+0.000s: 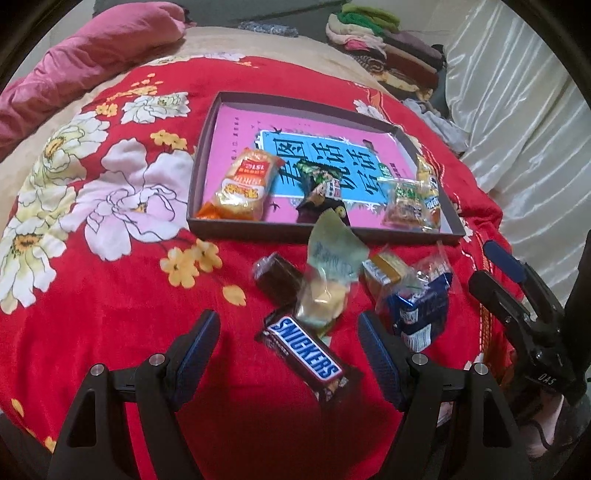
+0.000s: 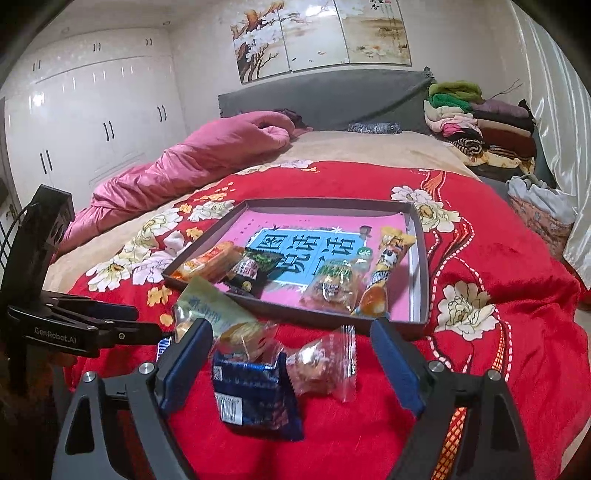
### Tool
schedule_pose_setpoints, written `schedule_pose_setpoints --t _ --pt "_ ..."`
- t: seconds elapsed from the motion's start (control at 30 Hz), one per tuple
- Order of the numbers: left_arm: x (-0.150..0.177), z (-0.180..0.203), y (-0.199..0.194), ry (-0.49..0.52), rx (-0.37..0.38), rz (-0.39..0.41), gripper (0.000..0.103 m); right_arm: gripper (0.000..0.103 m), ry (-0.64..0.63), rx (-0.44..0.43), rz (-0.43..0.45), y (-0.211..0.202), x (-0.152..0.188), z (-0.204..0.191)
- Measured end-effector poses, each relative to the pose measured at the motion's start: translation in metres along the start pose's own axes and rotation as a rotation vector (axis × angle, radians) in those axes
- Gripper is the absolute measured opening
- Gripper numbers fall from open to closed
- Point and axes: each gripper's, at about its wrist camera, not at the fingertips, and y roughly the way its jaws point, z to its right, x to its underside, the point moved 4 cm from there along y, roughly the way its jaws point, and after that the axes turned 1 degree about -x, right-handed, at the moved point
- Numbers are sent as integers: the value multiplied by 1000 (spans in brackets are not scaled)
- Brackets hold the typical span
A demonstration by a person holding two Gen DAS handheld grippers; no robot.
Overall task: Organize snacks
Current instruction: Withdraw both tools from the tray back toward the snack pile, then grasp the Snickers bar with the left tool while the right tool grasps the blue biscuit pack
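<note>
Left claw [image 1: 288,354] tilted down, spread | right claw [image 2: 291,362] spread, angled down

A brown-and-blue wrapped chocolate bar [image 1: 303,360] near the front edge of the red flowered blanket [image 1: 110,314] reads "SNICKERS" in white. The black gripper body [image 2: 55,328] by the blanket's left edge bears "GenRobot.AI"; the other black gripper [image 1: 546,380] shows "DAS".

A bed [image 2: 332,147] with grey headboard [image 2: 325,96], white wardrobe [image 2: 92,110], and painted wall panels [image 2: 321,33].
</note>
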Motion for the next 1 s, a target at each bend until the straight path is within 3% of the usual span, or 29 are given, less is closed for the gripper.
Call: schedule_pose_setpoints --t 0.5,1.0 --pt "14 7 4 -3 25 -34 78 87 4 -4 -51 0 15 -7" --pt "26 -2 19 -65 20 -94 78 87 -23 -13 -195 21 36 -24"
